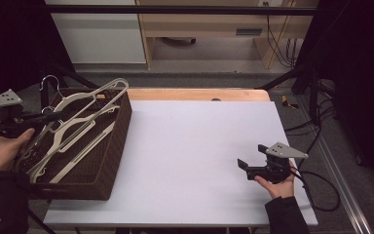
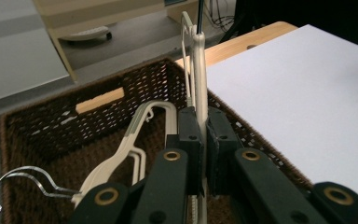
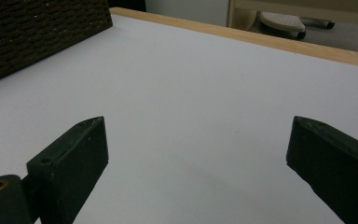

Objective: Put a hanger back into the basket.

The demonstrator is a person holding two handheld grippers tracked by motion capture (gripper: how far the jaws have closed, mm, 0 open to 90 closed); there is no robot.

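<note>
A brown wicker basket (image 1: pixel 119 131) at the table's left holds several cream plastic hangers (image 1: pixel 68 146) with metal hooks (image 1: pixel 48 80). My left gripper (image 1: pixel 61 115) reaches in over the basket's left rim and is shut on one cream hanger (image 1: pixel 95 100), which stands tilted above the others. In the left gripper view the pads (image 2: pixel 189 135) pinch that hanger (image 2: pixel 199 70) edge-on, and another hanger (image 2: pixel 121 154) lies lower in the basket (image 2: pixel 51 121). My right gripper (image 1: pixel 243 165) rests low over the white sheet at the right, open, with nothing between its jaws (image 3: pixel 198 140).
A white sheet (image 1: pixel 195 146) covers the table, with a wooden strip (image 1: pixel 195 94) along the far edge. Cables (image 1: pixel 321 190) trail off the right side. A cabinet (image 1: pixel 97 34) and wooden furniture (image 1: pixel 199 24) stand beyond the table.
</note>
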